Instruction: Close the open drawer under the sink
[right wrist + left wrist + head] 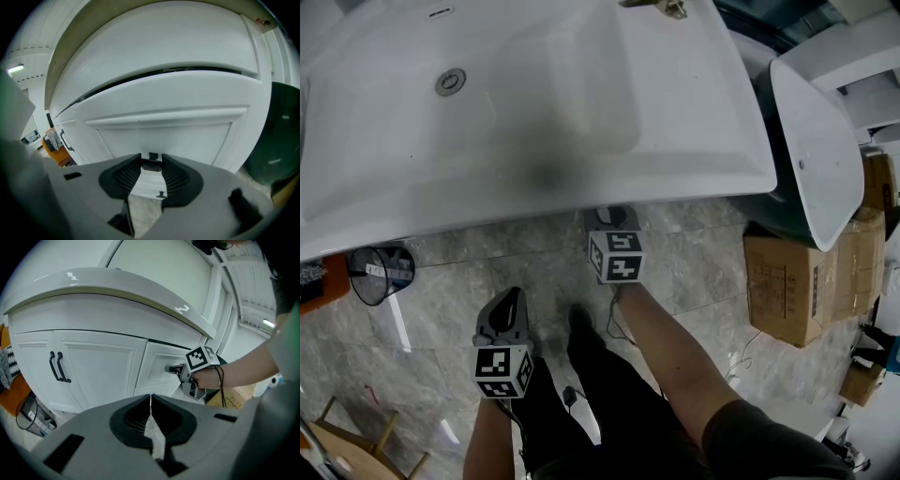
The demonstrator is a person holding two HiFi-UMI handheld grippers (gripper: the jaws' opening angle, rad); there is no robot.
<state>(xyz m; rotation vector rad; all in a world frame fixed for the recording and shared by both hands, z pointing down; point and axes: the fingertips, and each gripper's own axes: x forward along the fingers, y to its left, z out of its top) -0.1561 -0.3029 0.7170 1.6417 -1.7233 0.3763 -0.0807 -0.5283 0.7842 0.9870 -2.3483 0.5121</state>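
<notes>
Right gripper (152, 158) clamped on dark handle (152, 166) of drawer (159, 131); left gripper (150, 401) closed, empty. Likely hazards: slipping off handle, or slamming, if shoved too fast.

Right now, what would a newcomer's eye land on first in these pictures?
The big white sink basin fills the top of the head view. Just below its front edge, the right gripper grips the dark drawer handle on the white drawer front; the left gripper hangs back, shut and empty.
</notes>
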